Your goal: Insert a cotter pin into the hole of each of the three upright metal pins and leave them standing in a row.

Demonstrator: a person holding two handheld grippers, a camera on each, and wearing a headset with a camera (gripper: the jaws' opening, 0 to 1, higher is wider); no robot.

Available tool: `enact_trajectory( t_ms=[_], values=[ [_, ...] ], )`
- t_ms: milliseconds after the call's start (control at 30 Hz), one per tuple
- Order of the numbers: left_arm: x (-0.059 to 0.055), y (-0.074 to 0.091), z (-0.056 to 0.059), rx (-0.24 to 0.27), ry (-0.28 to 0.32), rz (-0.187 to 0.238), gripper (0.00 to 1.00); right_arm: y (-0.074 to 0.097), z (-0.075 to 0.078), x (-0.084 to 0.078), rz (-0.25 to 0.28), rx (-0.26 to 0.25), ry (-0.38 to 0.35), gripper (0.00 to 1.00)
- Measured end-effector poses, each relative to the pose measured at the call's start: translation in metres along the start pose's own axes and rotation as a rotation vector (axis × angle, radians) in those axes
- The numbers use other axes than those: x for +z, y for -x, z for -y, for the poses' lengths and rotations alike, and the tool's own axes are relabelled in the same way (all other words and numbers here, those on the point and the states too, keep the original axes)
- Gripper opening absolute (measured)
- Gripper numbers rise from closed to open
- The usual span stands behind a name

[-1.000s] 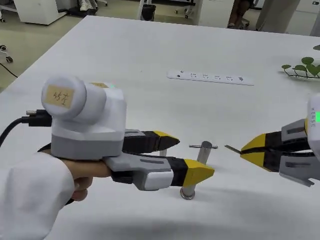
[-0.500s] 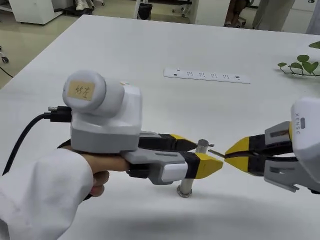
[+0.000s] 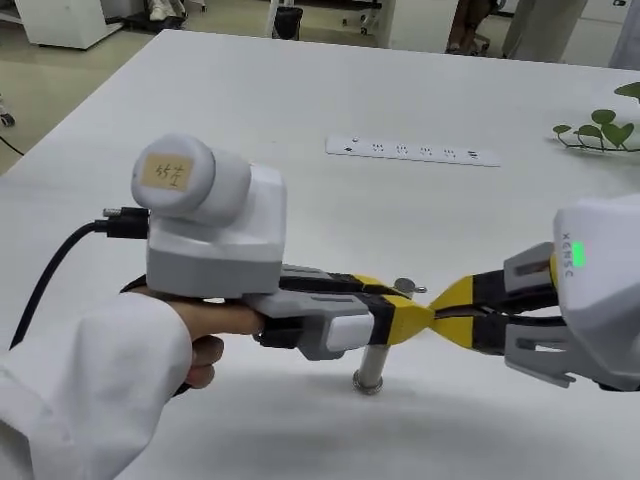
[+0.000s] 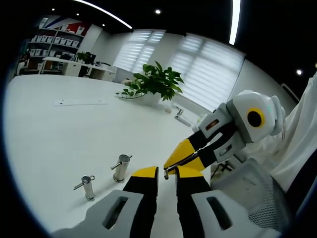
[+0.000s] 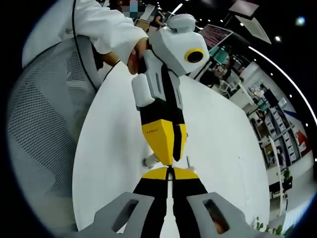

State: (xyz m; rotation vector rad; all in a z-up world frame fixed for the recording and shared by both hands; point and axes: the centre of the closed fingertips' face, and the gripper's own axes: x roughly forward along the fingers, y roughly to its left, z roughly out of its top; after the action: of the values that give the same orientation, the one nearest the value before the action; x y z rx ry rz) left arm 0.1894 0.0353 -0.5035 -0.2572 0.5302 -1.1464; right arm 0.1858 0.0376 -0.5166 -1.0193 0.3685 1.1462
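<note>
An upright metal pin (image 3: 371, 366) stands on the white table (image 3: 250, 120). My left gripper (image 3: 418, 318) is shut around its upper part; the pin's top (image 3: 405, 287) shows above the jaws. My right gripper (image 3: 441, 303) comes in from the right, tip to tip with the left, shut on a thin cotter pin (image 4: 166, 173) that is mostly hidden. In the left gripper view, two more metal pins (image 4: 88, 186) (image 4: 120, 168) stand side by side, each with a cotter pin through its top. The right gripper view shows the left gripper (image 5: 171, 159) straight ahead of its own jaws.
A white power strip (image 3: 412, 151) lies at the far middle of the table. A potted plant (image 3: 600, 128) sits at the far right. A black cable (image 3: 55, 270) trails from the left gripper. A mesh chair (image 5: 44, 124) stands beside the table.
My right gripper has moved left with the cotter pin until its tips meet the left gripper's tips at the metal pin's top. The cotter pin's free end no longer shows.
</note>
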Motion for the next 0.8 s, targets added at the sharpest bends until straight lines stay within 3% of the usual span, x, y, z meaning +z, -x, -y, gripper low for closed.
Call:
enact_trajectory(
  t_ms=[100, 800],
  values=[
    [-0.0015, -0.0001, 0.0013, -0.007, 0.002, -0.007, 0.04, -0.0013, -0.0004, 0.0026, 0.004, 0.002, 0.004, 0.0],
    [-0.0046, 0.005, -0.0031, 0.003, 0.023, -0.031, 0.0, -0.0016, 0.0008, 0.0071, 0.006, -0.008, 0.021, 0.0]
  ],
)
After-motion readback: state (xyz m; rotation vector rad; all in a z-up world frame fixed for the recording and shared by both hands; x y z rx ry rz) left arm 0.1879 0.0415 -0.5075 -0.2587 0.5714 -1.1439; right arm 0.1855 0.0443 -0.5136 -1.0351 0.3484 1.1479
